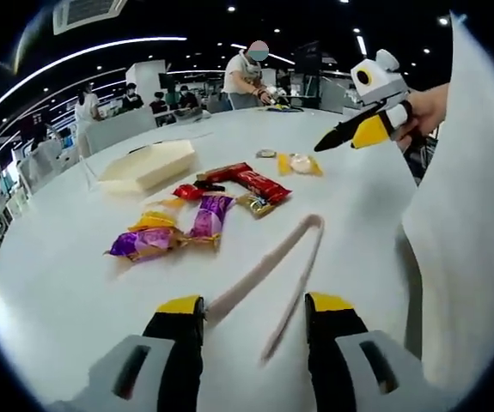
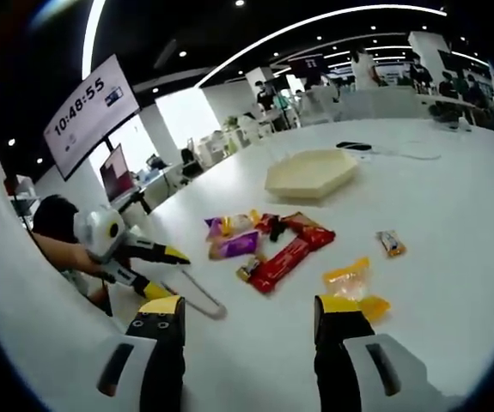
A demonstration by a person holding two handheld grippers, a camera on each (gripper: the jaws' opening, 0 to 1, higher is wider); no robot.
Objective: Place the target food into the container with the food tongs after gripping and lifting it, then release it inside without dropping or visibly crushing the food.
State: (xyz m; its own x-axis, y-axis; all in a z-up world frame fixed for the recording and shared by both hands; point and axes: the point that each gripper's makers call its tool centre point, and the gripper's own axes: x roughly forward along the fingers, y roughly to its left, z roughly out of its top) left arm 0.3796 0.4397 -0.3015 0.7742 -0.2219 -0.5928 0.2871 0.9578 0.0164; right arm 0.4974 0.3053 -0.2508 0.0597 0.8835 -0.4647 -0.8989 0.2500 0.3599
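Table first: I see the pale hexagonal container sitting far across it, wrapped snacks scattered just before it. Tongs lie flat between my left gripper, whose jaws gape wide and empty; I should close squarely on their arms. My right gripper is likewise wide open, holding nothing.

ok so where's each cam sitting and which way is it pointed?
Left gripper view: rides the left gripper, looking along its open fingers over the tongs to the snack packets; the right gripper and a hand show.
Right gripper view: rides the right gripper, facing the packets and tray.
Shared: table, packets, tongs, tray.
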